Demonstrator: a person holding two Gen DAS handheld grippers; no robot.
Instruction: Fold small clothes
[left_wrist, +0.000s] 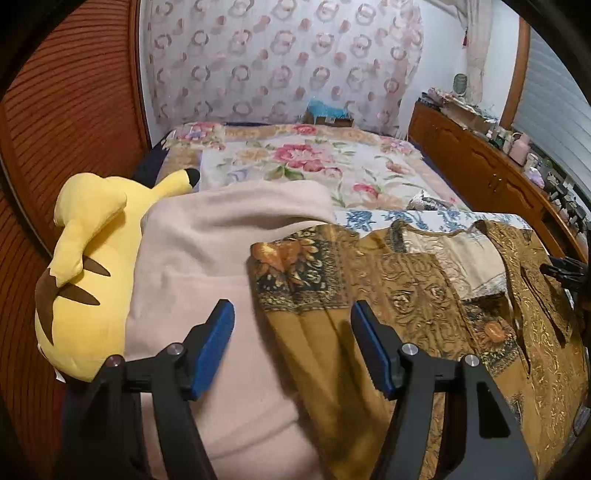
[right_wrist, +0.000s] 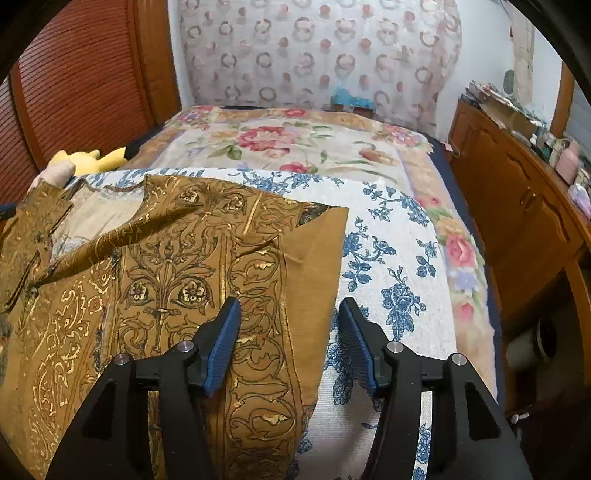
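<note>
The garment (right_wrist: 155, 295), a thin mustard-brown top with gold scrollwork, lies spread across the near end of the bed (right_wrist: 399, 236), partly on a pink blanket (left_wrist: 207, 251) on its left and a blue-flowered cloth (right_wrist: 391, 266) on its right. We judge it light, limp and a little slick, so it should drape and slide rather than hold a crease; we would pinch it at the hems or corners, taking a single layer near each side edge.

Our left gripper (left_wrist: 291, 347) tilts down over the garment's left side, jaws about half open, one blue pad over the blanket and the other over the brown cloth, with the edge between them and nothing pinched. Our right gripper (right_wrist: 290, 343) tilts down likewise over the right side edge, jaws about half open, straddling that edge with one pad over the pattern and one over the flowered cloth, gripping nothing. A yellow plush (left_wrist: 85, 273) lies well to the left.
</note>
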